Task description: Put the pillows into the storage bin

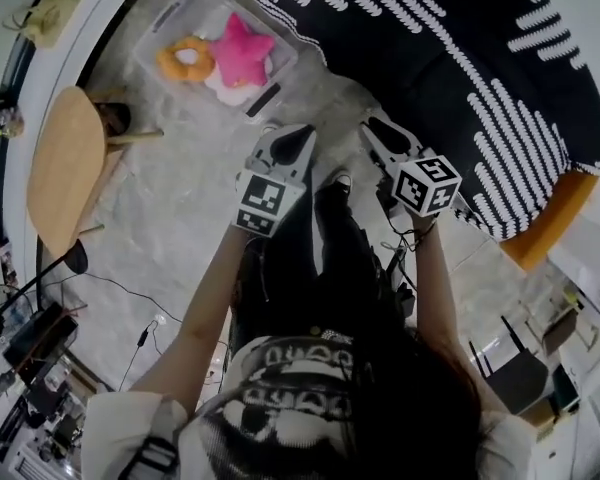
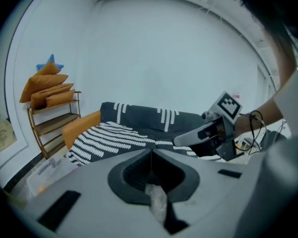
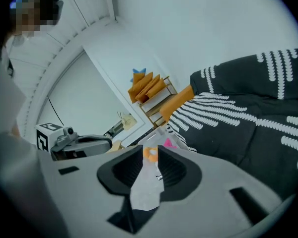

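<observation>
A clear storage bin [image 1: 160,30] stands on the floor at the top left of the head view. In it lie an orange ring pillow [image 1: 185,60] and a pink star pillow [image 1: 242,53], over something white. Both grippers hang side by side in front of the person, nearer than the bin and apart from it. My left gripper [image 1: 292,133] is shut and empty, its jaws meeting in the left gripper view [image 2: 151,151]. My right gripper [image 1: 377,126] holds nothing. A narrow gap shows between its jaws [image 3: 150,150], with the orange pillow [image 3: 150,154] far off through it.
A sofa under a black blanket with white stripes [image 1: 430,48] fills the upper right. A round wooden table [image 1: 65,163] stands at the left. A shelf with orange cushions [image 2: 47,95] is by the wall. Cables and devices [image 1: 40,338] lie at the lower left.
</observation>
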